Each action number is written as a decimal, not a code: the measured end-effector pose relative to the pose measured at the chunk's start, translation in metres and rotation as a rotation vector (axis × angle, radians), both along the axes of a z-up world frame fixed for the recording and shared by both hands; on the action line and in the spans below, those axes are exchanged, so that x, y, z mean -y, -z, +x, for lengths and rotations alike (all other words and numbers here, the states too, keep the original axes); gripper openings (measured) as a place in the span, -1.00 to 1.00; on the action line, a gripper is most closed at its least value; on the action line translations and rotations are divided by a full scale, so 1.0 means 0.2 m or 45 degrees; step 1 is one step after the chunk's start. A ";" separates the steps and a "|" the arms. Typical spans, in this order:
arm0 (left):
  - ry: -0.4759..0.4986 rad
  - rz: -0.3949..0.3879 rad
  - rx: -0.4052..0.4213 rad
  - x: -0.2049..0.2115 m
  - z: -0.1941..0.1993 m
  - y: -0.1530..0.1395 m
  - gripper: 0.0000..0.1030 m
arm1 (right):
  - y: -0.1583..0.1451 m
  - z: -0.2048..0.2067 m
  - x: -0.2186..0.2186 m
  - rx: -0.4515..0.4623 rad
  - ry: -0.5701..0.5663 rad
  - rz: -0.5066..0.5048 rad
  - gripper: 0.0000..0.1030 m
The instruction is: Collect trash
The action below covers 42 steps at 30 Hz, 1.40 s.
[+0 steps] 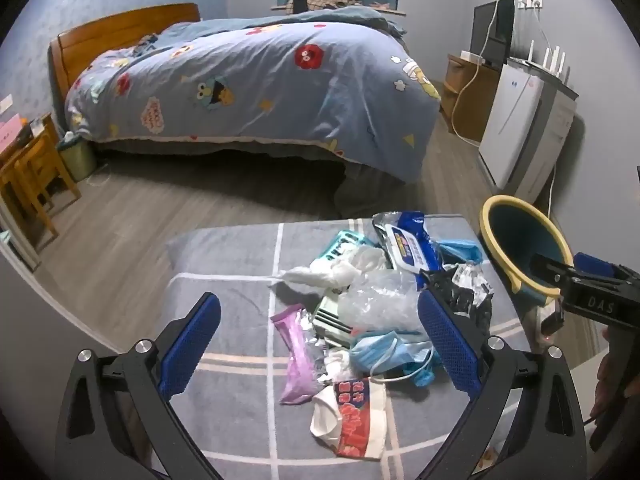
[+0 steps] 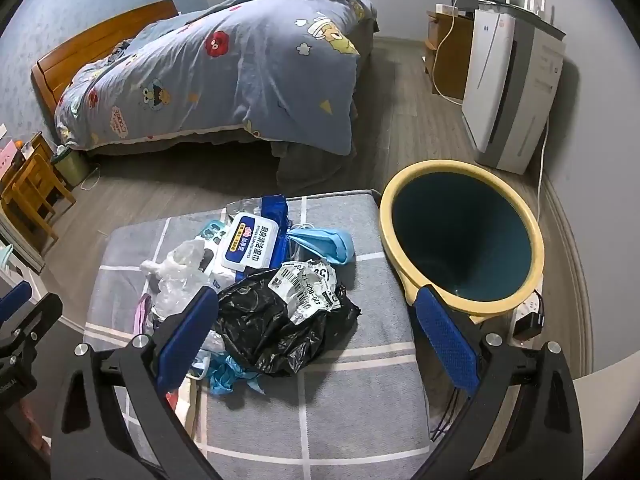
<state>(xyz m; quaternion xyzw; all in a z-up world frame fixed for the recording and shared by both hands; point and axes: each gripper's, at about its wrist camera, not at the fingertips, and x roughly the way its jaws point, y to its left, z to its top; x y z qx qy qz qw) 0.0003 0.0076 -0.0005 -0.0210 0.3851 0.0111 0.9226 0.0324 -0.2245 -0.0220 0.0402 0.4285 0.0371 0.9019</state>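
1. While both claws hang over it, the trash pile [image 1: 360, 312] sits untouched on a grey checked cushion-like tabletop [image 2: 352, 400], near its far end.
2. Left claw [image 1: 320, 344] is spread wide with nothing between its blue pads; it just hovers above the pile. Right claw [image 2: 316, 340] is the same deal: wide apart, gripping nothing, with the black plastic bag [image 2: 276, 332] below the gap.
3. What's in the pile: a blue-and-white wet wipes pack [image 2: 250, 246], blue face masks [image 1: 392, 354], crumpled clear plastic [image 1: 376, 300], a purple wrapper [image 1: 298, 356], a red-and-white wrapper [image 1: 354, 416], a white tissue wad [image 1: 320, 274] and a torn shipping label [image 2: 308, 286] lying on the black bag.
4. Bin situation: a round trash can [image 2: 464, 236] with a yellow rim and dark teal inside stands just beside the tabletop's right edge. From the right wrist view it looks empty, though the very bottom is dark, so can't swear to it.
5. Second container: a small green bin [image 1: 78, 158] on the floor by the bed [image 1: 256, 80], with something pale poking out the top, too small to identify.
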 end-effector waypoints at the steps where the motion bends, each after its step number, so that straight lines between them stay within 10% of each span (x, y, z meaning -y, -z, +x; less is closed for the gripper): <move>1: 0.001 -0.001 0.000 0.00 0.00 0.00 0.90 | 0.00 0.00 0.00 0.001 -0.001 -0.004 0.89; 42: 0.014 0.021 0.001 0.02 -0.01 0.03 0.90 | 0.02 0.00 0.01 -0.017 0.019 0.012 0.89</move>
